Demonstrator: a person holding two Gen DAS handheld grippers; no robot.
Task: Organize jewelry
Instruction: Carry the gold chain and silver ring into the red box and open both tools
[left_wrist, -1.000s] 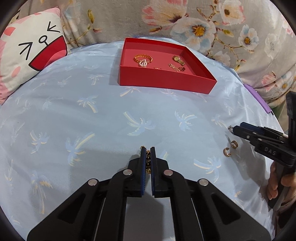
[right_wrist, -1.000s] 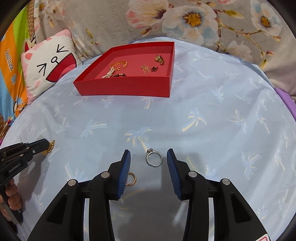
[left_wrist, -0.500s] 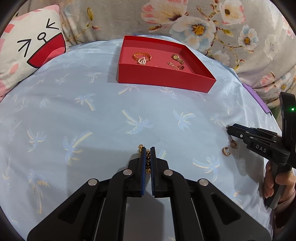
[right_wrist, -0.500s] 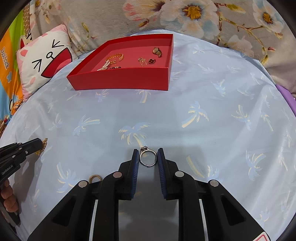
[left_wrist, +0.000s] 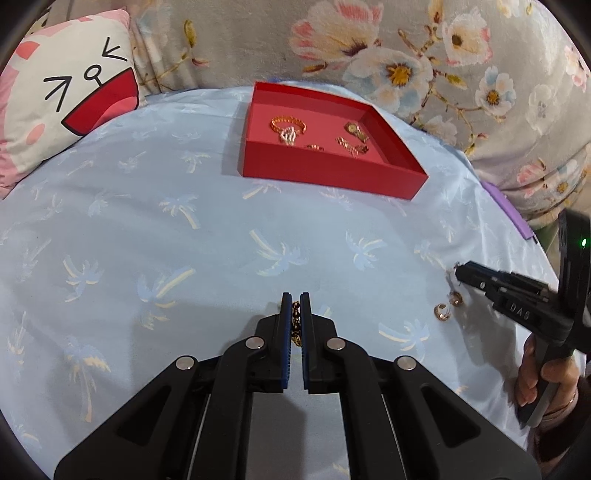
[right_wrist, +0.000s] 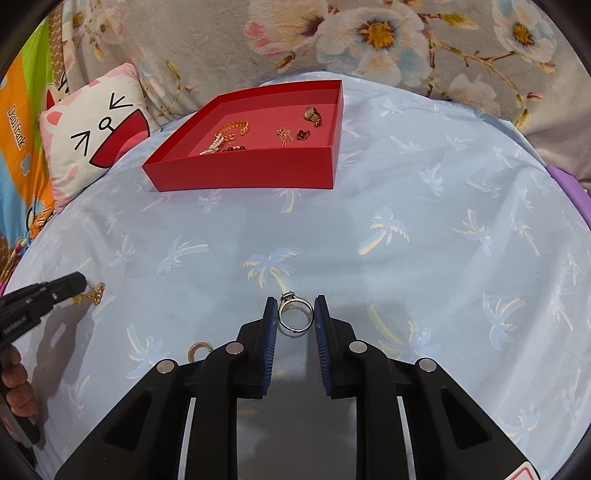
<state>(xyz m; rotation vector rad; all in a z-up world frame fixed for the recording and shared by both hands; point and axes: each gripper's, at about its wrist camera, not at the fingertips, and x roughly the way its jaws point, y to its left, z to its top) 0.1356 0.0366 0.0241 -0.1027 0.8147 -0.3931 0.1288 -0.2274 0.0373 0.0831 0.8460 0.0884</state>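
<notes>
My left gripper (left_wrist: 295, 306) is shut on a gold chain (left_wrist: 296, 321) and holds it just above the blue palm-print cloth; the chain also shows in the right wrist view (right_wrist: 94, 293). My right gripper (right_wrist: 295, 314) is shut on a silver ring (right_wrist: 294, 314) with a stone, low over the cloth. The right gripper also shows in the left wrist view (left_wrist: 460, 272). A red tray (left_wrist: 325, 171) at the back holds several gold pieces, among them a bracelet (left_wrist: 288, 125) and a small watch (left_wrist: 355, 130). Two gold hoop earrings (left_wrist: 448, 306) lie on the cloth near the right gripper.
A cat-face pillow (left_wrist: 70, 107) lies at the back left. A floral blanket (left_wrist: 406, 55) lies behind the tray. A purple object (left_wrist: 511, 210) sits at the cloth's right edge. One gold hoop (right_wrist: 197, 350) lies beside my right fingers.
My right gripper closed from open onto the silver ring. My left gripper stayed shut on the chain and shifted slightly toward the tray.
</notes>
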